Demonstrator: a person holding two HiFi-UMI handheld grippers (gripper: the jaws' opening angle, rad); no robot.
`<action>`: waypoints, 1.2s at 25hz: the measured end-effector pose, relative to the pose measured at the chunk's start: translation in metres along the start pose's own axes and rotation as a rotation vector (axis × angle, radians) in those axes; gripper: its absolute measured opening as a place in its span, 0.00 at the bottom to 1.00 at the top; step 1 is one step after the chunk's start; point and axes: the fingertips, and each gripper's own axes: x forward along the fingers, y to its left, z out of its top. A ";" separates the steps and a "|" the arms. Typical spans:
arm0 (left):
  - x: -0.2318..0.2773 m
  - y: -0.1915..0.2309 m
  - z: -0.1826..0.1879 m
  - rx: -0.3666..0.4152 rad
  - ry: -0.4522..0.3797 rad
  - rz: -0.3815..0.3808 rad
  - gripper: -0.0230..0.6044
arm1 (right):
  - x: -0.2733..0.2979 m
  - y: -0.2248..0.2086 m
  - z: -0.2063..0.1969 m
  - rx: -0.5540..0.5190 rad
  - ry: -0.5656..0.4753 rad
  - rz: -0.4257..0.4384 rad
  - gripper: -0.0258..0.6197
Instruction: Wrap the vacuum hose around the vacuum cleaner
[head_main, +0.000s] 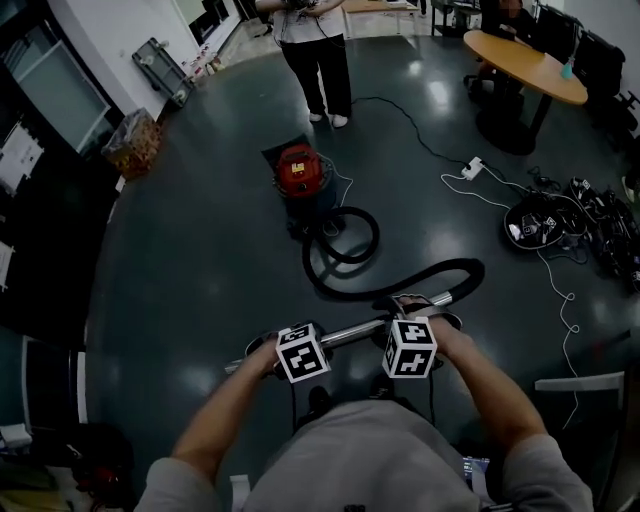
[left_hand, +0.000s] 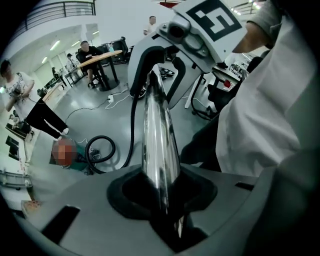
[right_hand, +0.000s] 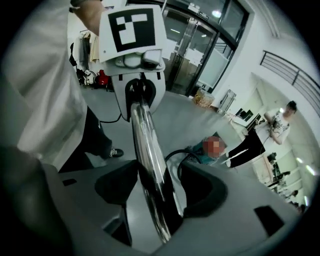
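The vacuum cleaner (head_main: 298, 172), red on top with a blue body, stands on the dark floor ahead. Its black hose (head_main: 345, 245) lies in loops beside it and curves right to the chrome wand (head_main: 350, 333), which I hold across my front. My left gripper (head_main: 292, 350) is shut on the wand (left_hand: 159, 150), with the tube seated in the notch between both pads. My right gripper (head_main: 408, 338) stands open around the wand (right_hand: 150, 165); the tube leans on one jaw and a gap shows on the other side. In the left gripper view the vacuum cleaner (left_hand: 67, 155) is small at left.
A person (head_main: 318, 60) stands just behind the vacuum cleaner. A round wooden table (head_main: 525, 60) is at the back right. A white power strip (head_main: 472, 168) with cords and a heap of cables (head_main: 545, 220) lie at right. A wrapped bundle (head_main: 135, 140) sits by the left wall.
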 end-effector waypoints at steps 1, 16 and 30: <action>0.002 0.002 0.002 -0.013 0.005 0.005 0.25 | -0.005 -0.004 -0.003 -0.004 -0.013 -0.028 0.43; 0.021 -0.009 0.008 -0.319 -0.090 0.048 0.25 | -0.074 -0.027 -0.020 0.743 -0.522 -0.038 0.43; 0.026 0.013 0.012 -0.562 -0.243 0.061 0.26 | -0.022 -0.023 -0.007 1.220 -0.677 0.205 0.43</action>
